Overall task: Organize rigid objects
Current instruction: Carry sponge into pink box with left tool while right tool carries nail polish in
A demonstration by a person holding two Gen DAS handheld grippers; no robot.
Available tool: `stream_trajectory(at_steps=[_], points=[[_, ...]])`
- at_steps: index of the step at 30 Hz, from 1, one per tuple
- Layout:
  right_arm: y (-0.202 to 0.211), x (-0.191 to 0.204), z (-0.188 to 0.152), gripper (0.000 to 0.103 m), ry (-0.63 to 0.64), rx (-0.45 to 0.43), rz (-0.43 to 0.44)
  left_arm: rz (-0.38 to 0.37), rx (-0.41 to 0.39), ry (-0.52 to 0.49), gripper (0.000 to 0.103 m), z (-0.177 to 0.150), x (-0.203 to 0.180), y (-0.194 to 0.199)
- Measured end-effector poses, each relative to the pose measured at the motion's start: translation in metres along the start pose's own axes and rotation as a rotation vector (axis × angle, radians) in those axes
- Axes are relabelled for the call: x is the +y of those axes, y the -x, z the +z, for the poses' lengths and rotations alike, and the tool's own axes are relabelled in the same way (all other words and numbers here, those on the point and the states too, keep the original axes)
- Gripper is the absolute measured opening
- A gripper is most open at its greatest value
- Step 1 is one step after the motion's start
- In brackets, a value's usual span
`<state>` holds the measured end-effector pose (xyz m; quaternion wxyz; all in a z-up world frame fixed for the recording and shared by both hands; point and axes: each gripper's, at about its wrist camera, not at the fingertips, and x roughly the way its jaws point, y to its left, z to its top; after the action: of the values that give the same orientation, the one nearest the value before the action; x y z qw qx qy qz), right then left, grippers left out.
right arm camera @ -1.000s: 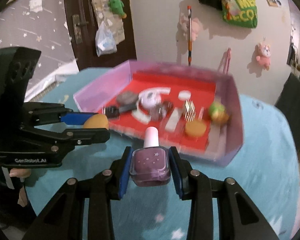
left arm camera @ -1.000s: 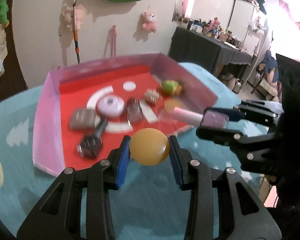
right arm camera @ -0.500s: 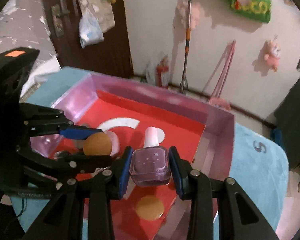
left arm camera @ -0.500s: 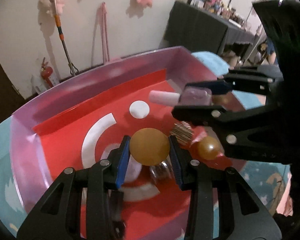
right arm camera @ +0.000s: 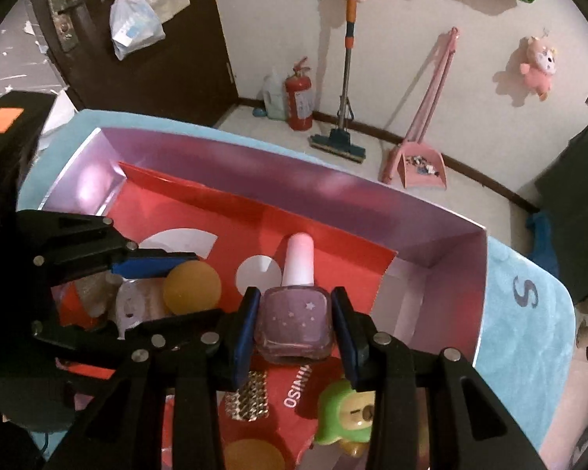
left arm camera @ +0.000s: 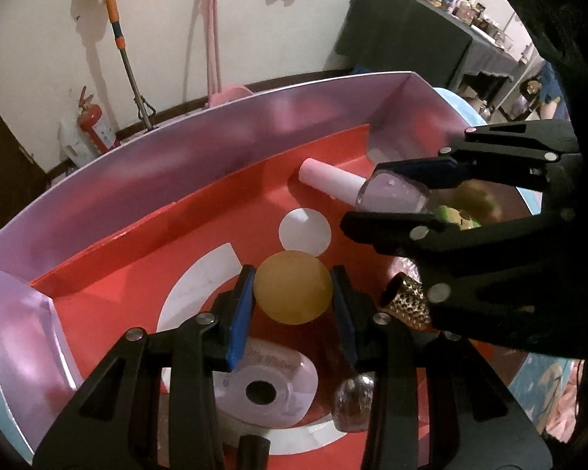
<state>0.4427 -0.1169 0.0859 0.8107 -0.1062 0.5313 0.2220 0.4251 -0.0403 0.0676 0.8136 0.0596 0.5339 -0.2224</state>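
Pale wall [right arm camera: 278, 19] hung with plush toys; mop [right arm camera: 345, 78] and extinguisher [right arm camera: 298, 103] below (dark door [right arm camera: 168, 58] left).

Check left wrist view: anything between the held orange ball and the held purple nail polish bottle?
Only bare tray floor: its white printed dot lies between orange ball and purple nail polish bottle.

Each wrist camera looks steeply down along its own fingers, close above the box [left arm camera: 145, 180]. Both views share its red floor [right arm camera: 200, 211] and the far wall's mop [right arm camera: 347, 51].
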Motion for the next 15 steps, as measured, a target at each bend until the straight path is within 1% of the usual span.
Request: stream_trajectory(at_steps=[3,5,9,15], points=[[-0.008,0.0,0.002,0.038,0.006,0.031,-0.007,0.019,0.007,-0.021,0.036,0.002,-0.003,-0.005],[-0.011,0.001,0.002,0.038,0.014,0.042,-0.019,0.035,-0.004,-0.041,0.036,0.001,-0.007,-0.005],[-0.019,-0.001,0.004,0.038,-0.004,0.075,-0.025,0.053,-0.01,-0.044,0.036,0.002,-0.008,-0.006],[-0.021,-0.003,0.008,0.038,-0.006,0.085,-0.031,0.066,-0.014,-0.06,0.036,0.0,-0.012,-0.006]])
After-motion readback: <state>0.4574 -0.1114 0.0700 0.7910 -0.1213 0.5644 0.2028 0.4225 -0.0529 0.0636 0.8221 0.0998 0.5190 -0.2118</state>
